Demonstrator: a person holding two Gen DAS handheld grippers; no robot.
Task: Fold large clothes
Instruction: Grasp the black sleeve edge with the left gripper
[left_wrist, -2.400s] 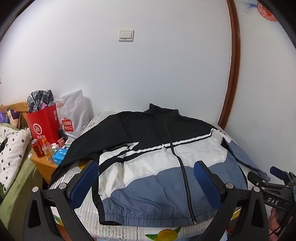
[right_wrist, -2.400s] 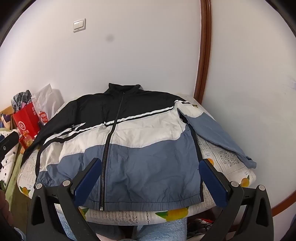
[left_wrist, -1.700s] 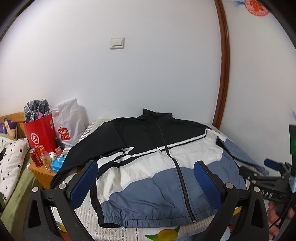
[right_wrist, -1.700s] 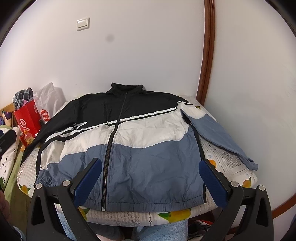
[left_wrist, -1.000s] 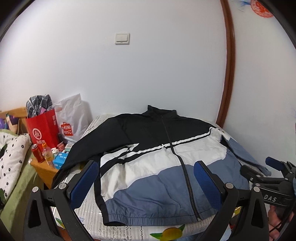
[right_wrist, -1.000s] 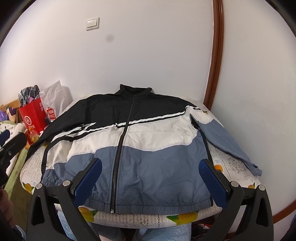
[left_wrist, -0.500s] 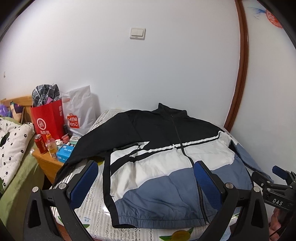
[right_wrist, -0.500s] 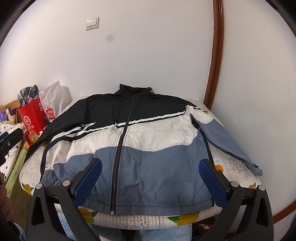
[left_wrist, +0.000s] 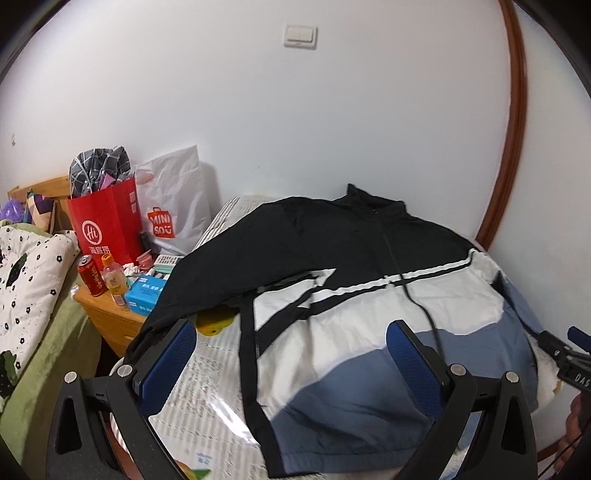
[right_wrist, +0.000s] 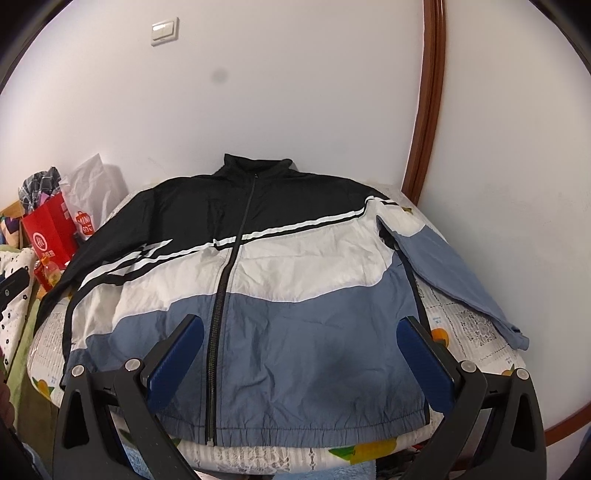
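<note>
Jacket (right_wrist: 258, 280) is lying flat, front up & zipped, on the bed (right_wrist: 465, 325), collar toward the far wall, hem at the near edge. It's sitting just ahead of and below the right gripper (right_wrist: 301, 354), whose blue pads (right_wrist: 175, 356) are standing wide apart w/ nothing between them; the jacket's blue lower panel is showing in the gap, zipper line running just inside the left-hand pad. The blue sleeve (right_wrist: 454, 273) is stretching out ahead-right of that gripper, cuff lying on the patterned bed cover, not reaching the wall.

Left gripper (left_wrist: 291, 356) is also spread wide, holding nothing, hovering over the near-left part of the bed. In this view the jacket (left_wrist: 369, 295) is filling the space ahead & to the right of it; the black sleeve (left_wrist: 207, 280) is running down toward the left-hand pad (left_wrist: 168, 356) and draping off the bed side. Whether fabric is touching the pad, can't tell.

Further left of the left gripper, a wooden nightstand (left_wrist: 110, 317) is carrying a red can (left_wrist: 92, 275), an orange drink bottle (left_wrist: 114, 282) & a blue box (left_wrist: 146, 293). Behind those, a red paper bag (left_wrist: 105, 225) & a white shopping bag (left_wrist: 173, 210) are leaning at the wall. A light switch (left_wrist: 301, 35) is showing high on the wall.
</note>
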